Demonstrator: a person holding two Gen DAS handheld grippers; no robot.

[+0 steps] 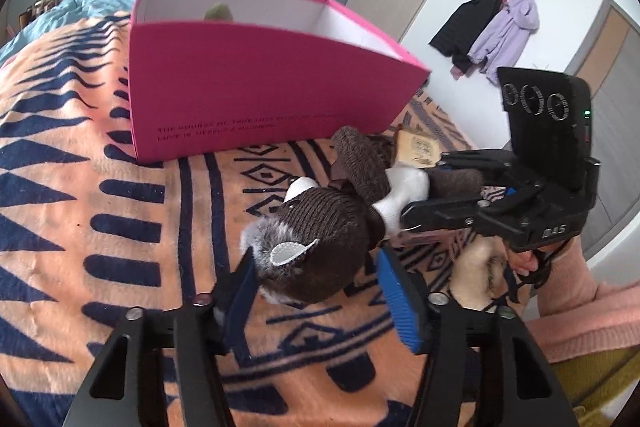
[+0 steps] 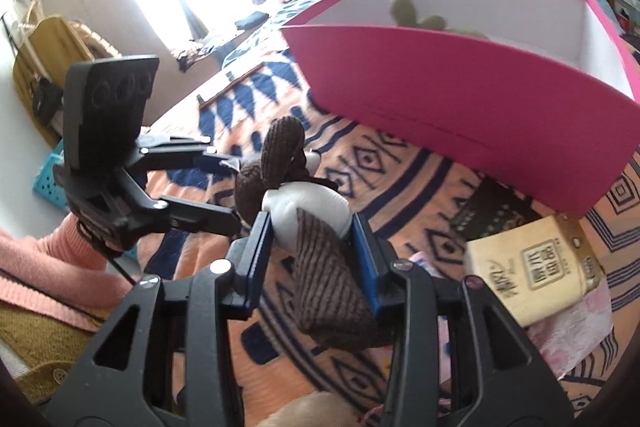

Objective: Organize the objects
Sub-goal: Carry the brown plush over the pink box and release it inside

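A brown knitted plush toy (image 1: 320, 227) with a white belly hangs just above the patterned blanket (image 1: 100, 187), in front of an open pink box (image 1: 260, 87). My left gripper (image 1: 316, 283) has its blue pads on either side of the toy's furry head and closes on it. From the right, my right gripper (image 1: 416, 187) clamps the toy's body. In the right wrist view its pads (image 2: 366, 259) press the white and brown body (image 2: 316, 227), while the left gripper (image 2: 236, 187) reaches the head from the left. A green plush (image 2: 416, 15) lies inside the pink box (image 2: 460, 99).
A beige carton with printed characters (image 2: 532, 271) and a dark flat package (image 2: 492, 211) lie right of the toy, beside a pink packet (image 2: 580, 331). Under the grippers sits a cream plush (image 1: 480, 275). A blue basket (image 2: 48, 183) stands on the floor left of the bed.
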